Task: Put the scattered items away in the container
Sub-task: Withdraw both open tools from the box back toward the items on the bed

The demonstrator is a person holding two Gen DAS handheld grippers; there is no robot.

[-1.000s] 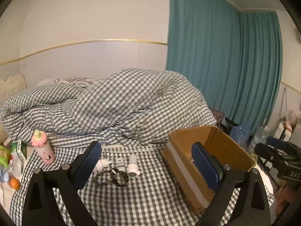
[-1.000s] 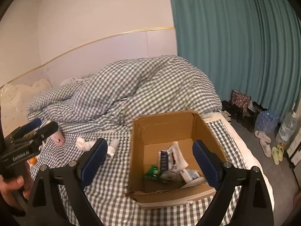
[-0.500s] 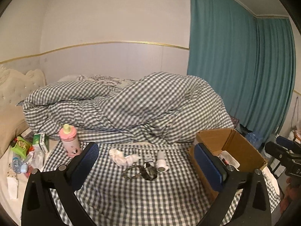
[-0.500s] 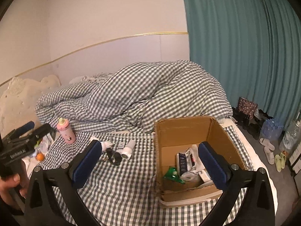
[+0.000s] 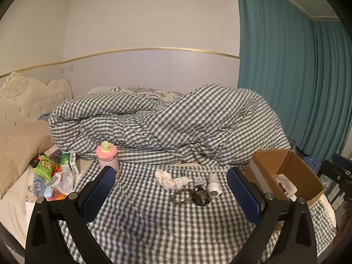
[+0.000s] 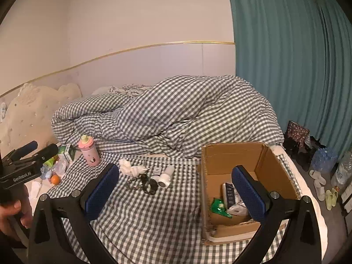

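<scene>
Both hand-held grippers, left [image 5: 170, 194] & right [image 6: 175, 194], spread wide, empty. Leftover bits, e.g. tangled cord [image 6: 143, 183], on bed near box [image 6: 279, 167]. Could snag or drop w/ sloppy pinch.

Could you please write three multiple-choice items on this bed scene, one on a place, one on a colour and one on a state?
1. Where does the cardboard box stand?
A. On the checked sheet, at the bed's curtain side
B. On the floor by the slippers
C. On the pillow

2. What colour is the bottle by the crumpled duvet?
A. Blue
B. Pink
C. Black

3. How is the right gripper?
A. Shut on a sock
B. Shut on nothing
C. Open and empty

Answers: 1 A, the box sits on the sheet near the teal curtain; 2 B, its body is pink with a pale top; 3 C, its blue pads stand wide apart with nothing between.
</scene>
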